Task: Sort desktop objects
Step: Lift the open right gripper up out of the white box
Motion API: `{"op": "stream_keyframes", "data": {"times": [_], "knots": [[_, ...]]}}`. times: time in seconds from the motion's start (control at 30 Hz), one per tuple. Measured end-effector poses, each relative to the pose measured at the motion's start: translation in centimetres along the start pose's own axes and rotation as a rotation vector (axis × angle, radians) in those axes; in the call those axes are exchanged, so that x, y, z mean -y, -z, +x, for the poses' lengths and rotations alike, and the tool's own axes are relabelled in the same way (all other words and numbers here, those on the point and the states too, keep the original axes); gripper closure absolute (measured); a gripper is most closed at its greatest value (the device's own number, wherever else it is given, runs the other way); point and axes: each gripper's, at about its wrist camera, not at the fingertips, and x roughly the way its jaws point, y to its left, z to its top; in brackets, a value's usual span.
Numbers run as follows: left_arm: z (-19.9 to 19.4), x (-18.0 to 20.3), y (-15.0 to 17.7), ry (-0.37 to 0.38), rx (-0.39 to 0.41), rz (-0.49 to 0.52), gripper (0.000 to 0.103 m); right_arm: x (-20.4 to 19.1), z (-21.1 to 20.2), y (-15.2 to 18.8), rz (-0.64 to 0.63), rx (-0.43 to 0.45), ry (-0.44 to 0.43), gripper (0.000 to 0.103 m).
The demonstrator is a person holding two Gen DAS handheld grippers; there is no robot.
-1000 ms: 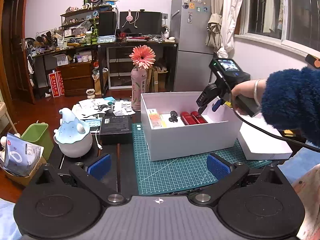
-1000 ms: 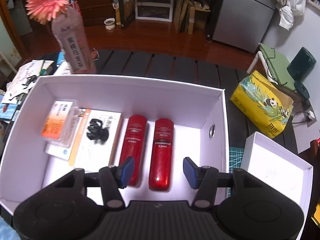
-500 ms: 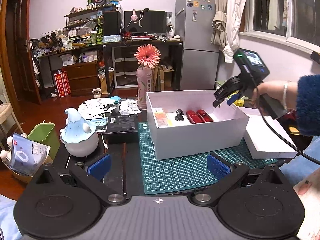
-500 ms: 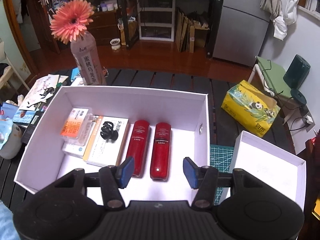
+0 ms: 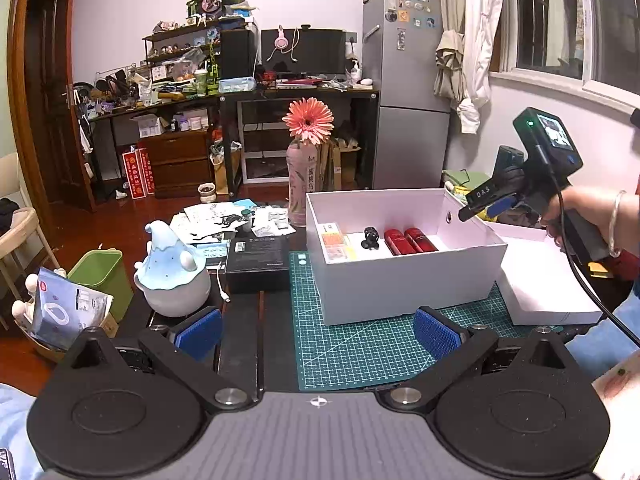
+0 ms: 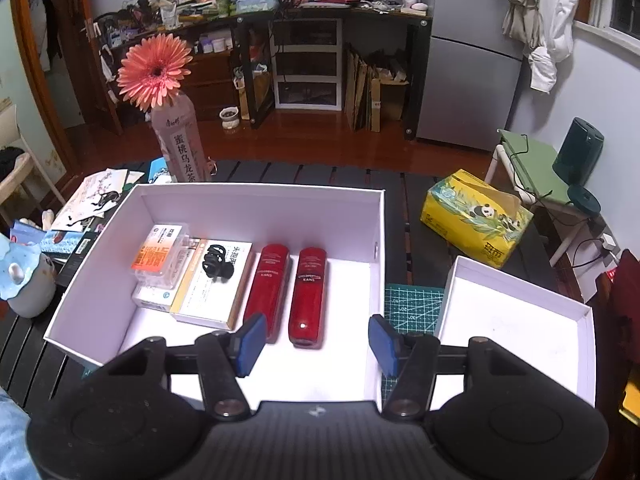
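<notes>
Red tubes (image 6: pixel 286 290), hair claw (image 6: pixel 217 266) and medicine packs already sit mid-frame in the white box (image 6: pixel 260 204), both grippers (image 6: pixel 316 338) spread and empty, right one opening, with the lower-right lid (image 6: pixel 516 312) probably next.

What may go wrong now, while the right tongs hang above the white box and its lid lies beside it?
1. The right tongs, empty and opening, hang over the white box; lowering carelessly may clip its right wall.
2. The hair clip sits loose on a packet and may slide off.
3. Reaching left may topple the flower bottle.
</notes>
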Motion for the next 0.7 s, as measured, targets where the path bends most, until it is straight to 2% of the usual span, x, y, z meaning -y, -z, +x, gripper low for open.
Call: {"op": "stream_keyframes", "data": {"times": [0.27, 0.7], "knots": [[-0.2, 0.2, 0.1, -0.002, 0.003, 0.010, 0.000, -0.3, -1.5, 1.7, 0.007, 0.073, -0.045, 0.042], [-0.2, 0.6, 0.1, -0.017, 0.008, 0.029, 0.000, -2.6, -3.0, 3.8, -0.068, 0.175, -0.064, 0.041]]}}
